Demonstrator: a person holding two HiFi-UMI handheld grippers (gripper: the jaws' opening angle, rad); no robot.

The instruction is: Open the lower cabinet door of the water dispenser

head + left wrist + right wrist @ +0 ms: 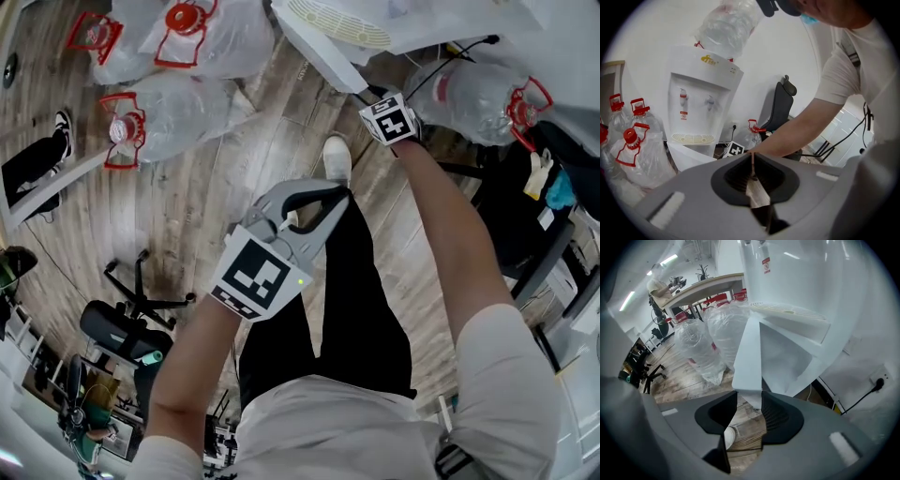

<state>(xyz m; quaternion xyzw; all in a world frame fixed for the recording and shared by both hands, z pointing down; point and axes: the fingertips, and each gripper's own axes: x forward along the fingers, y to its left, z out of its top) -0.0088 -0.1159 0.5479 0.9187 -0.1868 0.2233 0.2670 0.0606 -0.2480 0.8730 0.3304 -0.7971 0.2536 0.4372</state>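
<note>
In the head view the left gripper (319,190) sits at the centre of the frame, over the person's dark trouser leg (361,300) and the wooden floor (216,187). The right gripper (366,94) is up and to the right of centre, at the lower end of the white door (323,56). Here the door reads as a slanted band running from the top edge down to the right, with its far end cut off by the frame. The marker cube (389,120) covers most of that gripper, so its jaws are hard to make out here. Water bottles (178,112) lie in the upper left.

In the left gripper view the jaws are clenched together with nothing between them. The water dispenser (701,93) stands left of centre. The door is swung out at its foot, and its lower part is hidden behind the gripper's grey body. A forearm (797,126) crosses the frame and hides most of the right gripper.

In the right gripper view the door stands upright. Its long axis runs from the upper middle down to the jaws, leaning a little, and its narrow free edge faces the camera. Its bottom corner fills the gap between the wide-set jaws, which grasp it, pads against both faces. The cabinet's inside, to the right, is a white blur.
</note>
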